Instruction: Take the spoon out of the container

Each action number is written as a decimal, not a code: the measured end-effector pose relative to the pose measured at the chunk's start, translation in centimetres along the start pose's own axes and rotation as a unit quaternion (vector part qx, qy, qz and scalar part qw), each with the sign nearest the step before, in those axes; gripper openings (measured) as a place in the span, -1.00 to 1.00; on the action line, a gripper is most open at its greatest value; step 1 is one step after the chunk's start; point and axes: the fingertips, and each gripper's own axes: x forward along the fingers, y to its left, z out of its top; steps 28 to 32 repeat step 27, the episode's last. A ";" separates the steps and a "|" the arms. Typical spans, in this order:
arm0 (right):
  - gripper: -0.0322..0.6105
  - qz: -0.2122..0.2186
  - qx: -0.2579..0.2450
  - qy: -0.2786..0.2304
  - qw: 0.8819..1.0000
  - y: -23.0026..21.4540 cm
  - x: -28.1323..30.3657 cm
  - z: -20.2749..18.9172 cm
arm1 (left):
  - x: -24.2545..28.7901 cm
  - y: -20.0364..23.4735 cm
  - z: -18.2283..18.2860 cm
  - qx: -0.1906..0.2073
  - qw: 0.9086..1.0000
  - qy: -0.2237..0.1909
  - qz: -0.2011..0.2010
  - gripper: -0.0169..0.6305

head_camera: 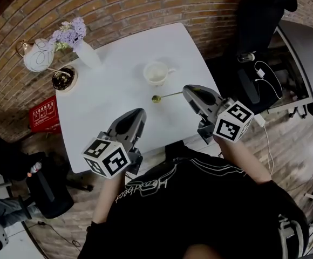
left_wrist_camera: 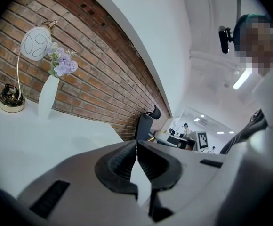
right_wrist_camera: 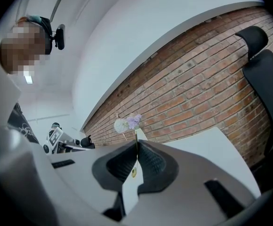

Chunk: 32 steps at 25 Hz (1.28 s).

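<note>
Over 1 table (head_camera: 108,90), right hand-held gripper (head_camera: 186,91) clamps 1 spoon (head_camera: 167,96) near 1 cup (head_camera: 156,73); left hand-held gripper (head_camera: 139,113) closed, empty.

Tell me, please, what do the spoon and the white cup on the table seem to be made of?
The spoon looks like metal with a polished gold-coloured finish: it is very thin, yellowish, and its bowl shines. The cup seems to be ceramic, plain white and smooth, with a thick rim and a handle. Whether it is glazed I cannot tell.
</note>
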 end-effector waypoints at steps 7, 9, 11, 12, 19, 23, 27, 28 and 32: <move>-0.90 -0.005 0.007 0.003 1.000 0.5 -0.4 0.0 | -0.4 -0.5 0.0 0.000 1.000 0.003 -0.001 -0.92; -0.90 -0.004 0.008 0.002 1.000 0.6 -0.5 -0.1 | -0.5 -0.6 -0.2 0.001 1.000 0.004 -0.001 -0.92; -0.90 -0.003 0.010 0.001 1.000 0.8 -0.7 -0.2 | -0.6 -0.8 -0.4 0.001 1.000 0.004 -0.002 -0.92; -0.90 -0.003 0.011 0.002 1.000 0.8 -0.7 -0.2 | -0.6 -0.8 -0.4 0.001 1.000 0.005 -0.002 -0.92; -0.90 -0.003 0.013 0.002 1.000 0.5 -0.7 -0.2 | -0.3 -0.9 -0.4 0.001 1.000 0.008 -0.003 -0.92; -0.90 -0.005 0.012 0.002 1.000 0.2 -0.7 -0.1 | 0.1 -0.8 -0.3 0.002 1.000 0.008 -0.004 -0.92; -0.90 -0.006 0.011 0.005 1.000 -0.2 -0.5 -0.2 | 0.5 -0.5 -0.3 0.002 1.000 0.009 -0.004 -0.92; -0.90 -0.006 0.011 0.005 1.000 -0.2 -0.5 -0.2 | 0.5 -0.5 -0.3 0.002 1.000 0.009 -0.004 -0.92; -0.90 -0.006 0.011 0.005 1.000 -0.2 -0.5 -0.2 | 0.5 -0.5 -0.3 0.002 1.000 0.009 -0.004 -0.92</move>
